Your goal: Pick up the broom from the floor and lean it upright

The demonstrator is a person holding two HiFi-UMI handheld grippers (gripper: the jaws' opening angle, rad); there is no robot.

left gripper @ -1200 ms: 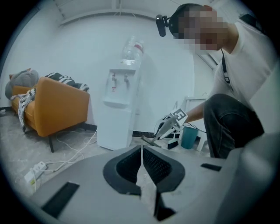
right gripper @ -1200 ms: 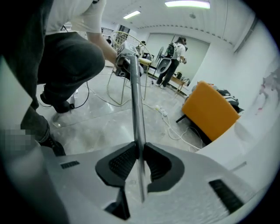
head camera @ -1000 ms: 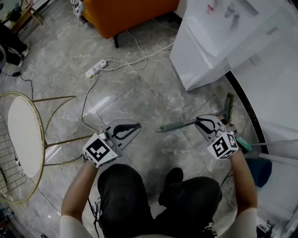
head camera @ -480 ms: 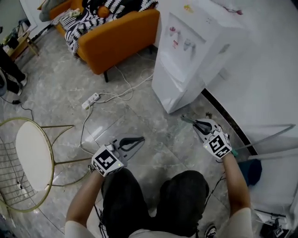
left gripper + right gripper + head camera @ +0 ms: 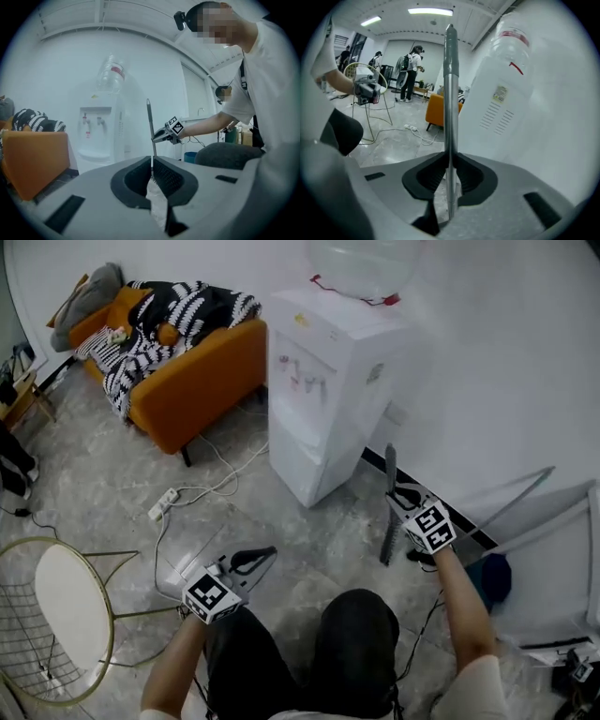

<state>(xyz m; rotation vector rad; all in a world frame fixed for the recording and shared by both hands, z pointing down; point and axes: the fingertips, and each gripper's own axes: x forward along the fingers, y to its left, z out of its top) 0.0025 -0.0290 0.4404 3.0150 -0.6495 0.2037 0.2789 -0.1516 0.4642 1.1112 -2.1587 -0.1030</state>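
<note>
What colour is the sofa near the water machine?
Orange. The sofa shows best in the head view.

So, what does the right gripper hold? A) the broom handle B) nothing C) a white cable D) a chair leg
A: the right gripper has its jaws pressed on the grey broom handle, which points up.
</note>
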